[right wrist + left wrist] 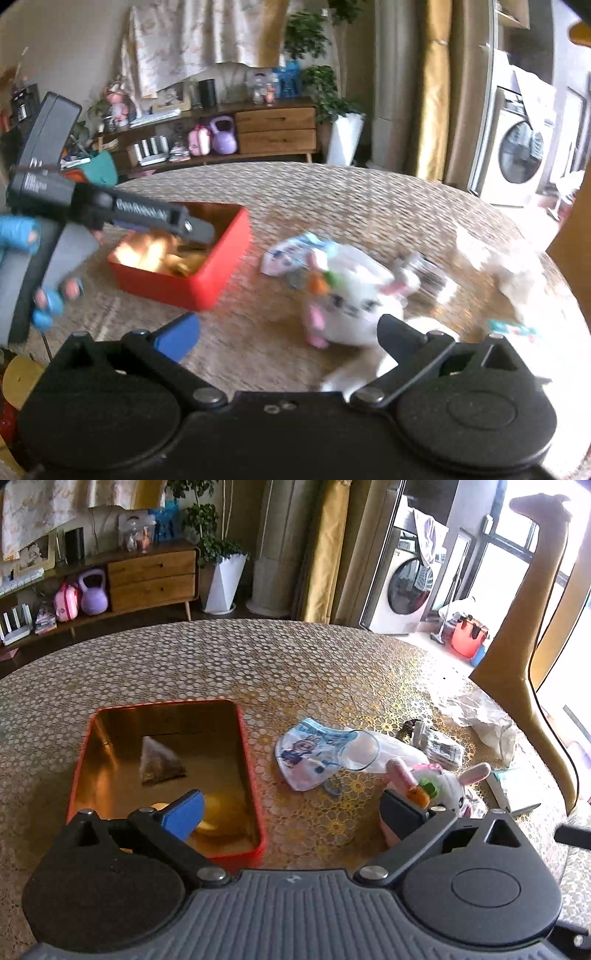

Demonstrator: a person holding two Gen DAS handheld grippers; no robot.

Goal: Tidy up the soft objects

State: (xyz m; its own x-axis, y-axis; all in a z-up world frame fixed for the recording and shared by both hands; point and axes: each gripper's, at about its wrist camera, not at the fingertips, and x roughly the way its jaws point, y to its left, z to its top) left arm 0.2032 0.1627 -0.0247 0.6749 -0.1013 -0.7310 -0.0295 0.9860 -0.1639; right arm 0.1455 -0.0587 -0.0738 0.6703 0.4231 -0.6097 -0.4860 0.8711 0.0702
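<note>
A red tin box (255, 775) with a gold inside stands on the table at the left and holds a pyramid tea bag (160, 762) and a pale yellow thing under my left finger. My left gripper (291, 812) is open over the box's near right corner, nothing between its fingers. A printed face mask (314, 755) lies right of the box. A white plush rabbit (448, 784) with a carrot lies beyond the right finger. In the blurred right wrist view my right gripper (290, 334) is open and empty, with the plush rabbit (351, 299) just ahead of its right finger and the red box (214, 269) to the left.
The table (221, 664) wears a patterned round-dot cloth. Crumpled white wrapping (476, 712), a dark folded packet (441, 747) and a small booklet (511, 788) lie at the right. A tan chair back (517, 657) rises past the right edge. A hand with blue-wrapped fingers (22, 232) holds the left gripper.
</note>
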